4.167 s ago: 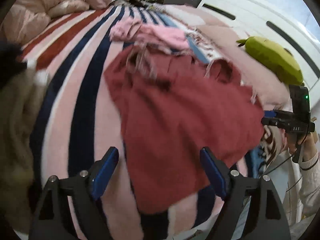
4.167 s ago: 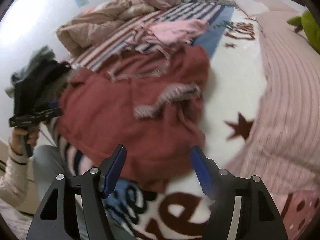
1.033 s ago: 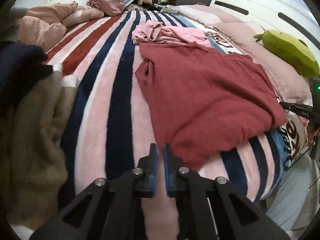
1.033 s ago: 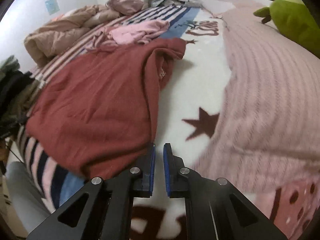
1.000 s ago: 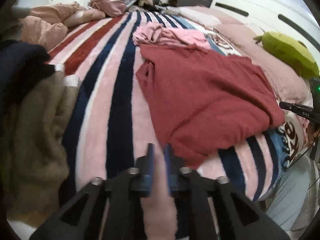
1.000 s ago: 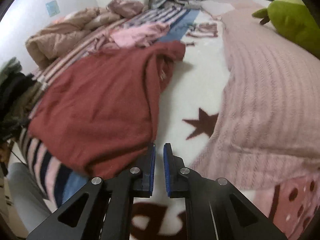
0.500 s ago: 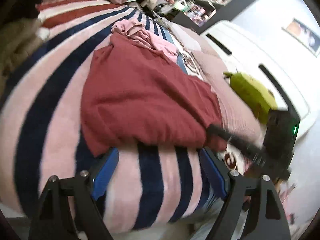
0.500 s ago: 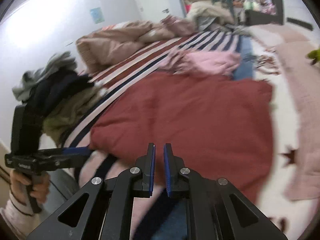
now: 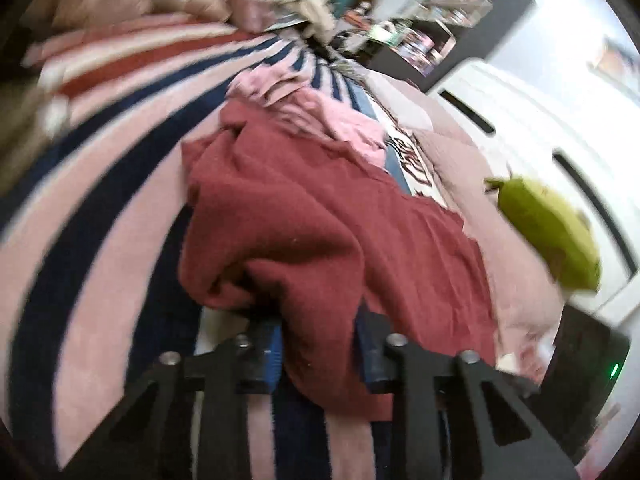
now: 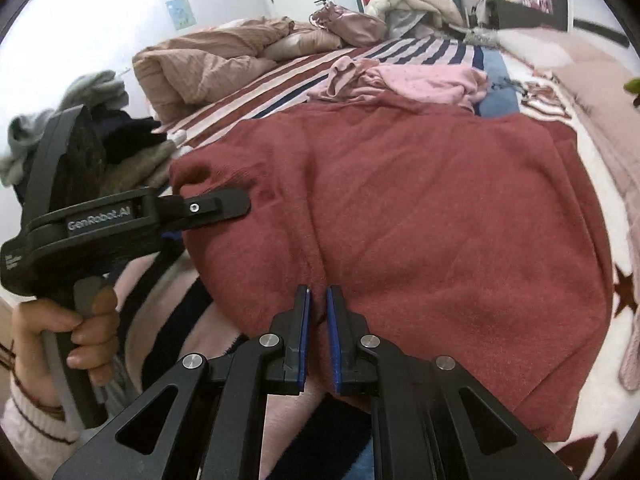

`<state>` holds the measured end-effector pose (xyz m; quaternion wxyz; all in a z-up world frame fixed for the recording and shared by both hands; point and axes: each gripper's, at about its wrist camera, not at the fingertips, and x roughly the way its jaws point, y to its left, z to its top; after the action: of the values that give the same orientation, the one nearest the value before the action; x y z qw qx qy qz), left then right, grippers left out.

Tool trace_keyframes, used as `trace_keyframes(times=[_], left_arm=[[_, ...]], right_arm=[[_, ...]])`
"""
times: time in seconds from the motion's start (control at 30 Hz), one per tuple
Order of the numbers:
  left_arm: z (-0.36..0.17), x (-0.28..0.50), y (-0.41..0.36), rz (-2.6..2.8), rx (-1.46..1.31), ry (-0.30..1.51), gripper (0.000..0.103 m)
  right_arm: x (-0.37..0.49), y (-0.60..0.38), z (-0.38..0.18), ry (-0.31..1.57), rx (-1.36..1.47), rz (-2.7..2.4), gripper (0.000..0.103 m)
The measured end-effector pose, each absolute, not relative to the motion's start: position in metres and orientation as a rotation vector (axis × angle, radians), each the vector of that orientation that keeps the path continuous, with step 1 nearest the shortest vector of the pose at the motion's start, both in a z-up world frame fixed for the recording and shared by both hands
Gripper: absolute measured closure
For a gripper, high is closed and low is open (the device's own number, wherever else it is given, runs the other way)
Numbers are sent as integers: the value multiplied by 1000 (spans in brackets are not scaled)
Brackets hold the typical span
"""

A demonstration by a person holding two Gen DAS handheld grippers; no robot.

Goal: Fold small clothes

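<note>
A dark red knit garment (image 10: 440, 220) lies spread on the bed; it also shows in the left wrist view (image 9: 320, 220). My left gripper (image 9: 320, 356) has a bunched fold of its near left corner between its blue pads, with the jaws partly closed around the cloth. From the right wrist view the left gripper (image 10: 216, 206) sits at the garment's left corner. My right gripper (image 10: 317, 320) is nearly closed at the near hem, its pads pinching the edge of the red garment.
A pink garment (image 10: 420, 78) lies crumpled beyond the red one on the striped blanket (image 9: 100, 240). A green plush toy (image 9: 548, 232) sits by the white headboard (image 9: 540, 120). A pile of dark and grey clothes (image 10: 80, 120) lies at left, with beige bedding (image 10: 208, 60) behind.
My left gripper, open half a second ago, has moved in and closed on the red garment's corner, lifting a fold. My right gripper has moved to the near hem.
</note>
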<state>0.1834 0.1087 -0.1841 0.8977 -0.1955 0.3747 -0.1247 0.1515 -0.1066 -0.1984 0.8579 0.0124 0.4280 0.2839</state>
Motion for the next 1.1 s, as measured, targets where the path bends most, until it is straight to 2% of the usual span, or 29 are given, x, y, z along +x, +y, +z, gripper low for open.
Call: trace_keyframes(times=[0.1,0.2,0.23,0.43,0.6,0.7,0.8,0.87,1.03,1.1], left_arm=[[-165,178,89,-252,-233,730,85],[-148,175,68,-268,-89,692,86],[-144,176,59,-281,-41,686,86],[-134,173,-5,-452,143,676,91],[-159,172,-66,-631,228,758,91],[-181,168,-87,-728,244,826,90],[-185,165,-87,-754,204,818,88],[-181,167,-79,-772,138,821,83],[-166,150,-62,-810,65,814,50],[-158,138,-55,-818,35,794,49]], right_arm=[[157,-118,-196,925,107,631,97],[156,-146,-186,904,235,650,82],[153,-157,-180,881,250,636,80],[128,-238,-149,751,322,515,80],[109,-286,-141,704,371,445,80],[105,-302,-142,700,394,428,80],[102,-313,-146,707,409,413,80],[103,-316,-150,718,413,404,80],[107,-307,-147,727,395,418,75],[110,-295,-140,719,363,436,75]])
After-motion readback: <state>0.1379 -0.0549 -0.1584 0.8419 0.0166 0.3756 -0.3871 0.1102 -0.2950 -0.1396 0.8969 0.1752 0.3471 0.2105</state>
